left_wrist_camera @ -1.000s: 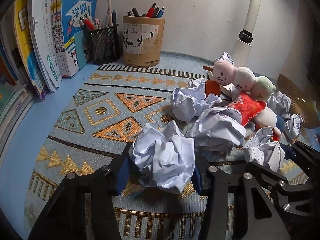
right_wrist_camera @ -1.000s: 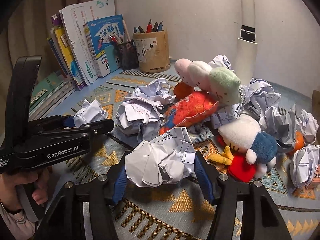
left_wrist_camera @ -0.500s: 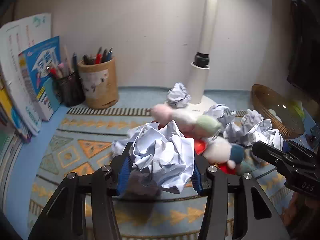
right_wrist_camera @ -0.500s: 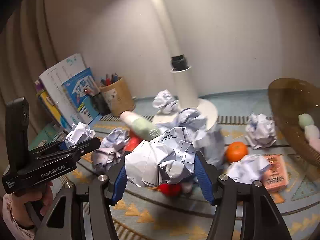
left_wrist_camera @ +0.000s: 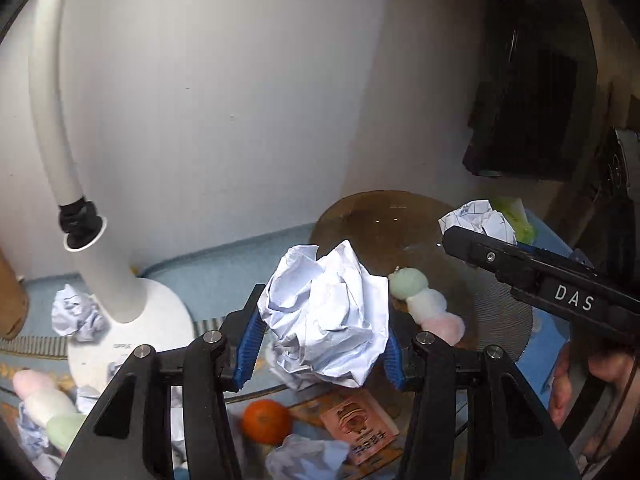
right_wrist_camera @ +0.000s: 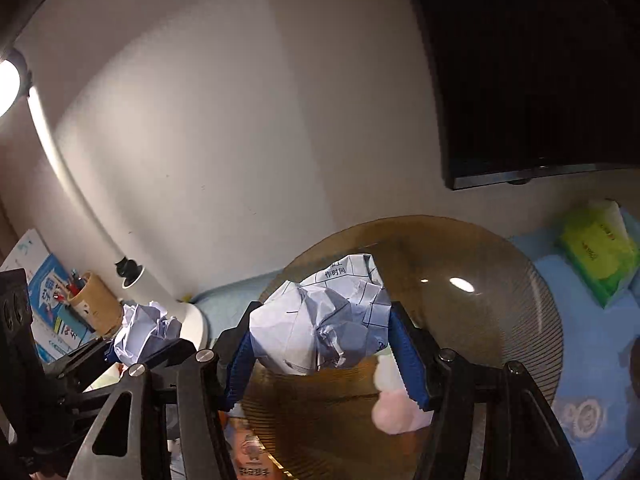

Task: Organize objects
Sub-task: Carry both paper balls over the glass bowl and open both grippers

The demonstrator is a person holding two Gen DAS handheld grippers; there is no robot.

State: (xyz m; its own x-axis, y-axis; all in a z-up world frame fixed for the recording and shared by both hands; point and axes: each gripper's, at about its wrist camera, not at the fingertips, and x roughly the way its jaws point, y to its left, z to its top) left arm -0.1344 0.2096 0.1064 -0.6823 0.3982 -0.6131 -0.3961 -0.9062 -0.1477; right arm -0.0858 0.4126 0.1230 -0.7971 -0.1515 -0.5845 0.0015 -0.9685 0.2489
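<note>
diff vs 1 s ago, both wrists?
Both tools swung off the patterned mat toward the brown glass plate, lifting their loads. Unchanged: left tool clamps its paper ball, right tool its printed paper ball; nothing released.

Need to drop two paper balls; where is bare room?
Bare: the far half of the brown dish, behind the plush skewer, and the blue strip along the wall between lamp base and dish. Crowded: the mat, with orange, packet, crumpled paper.
</note>
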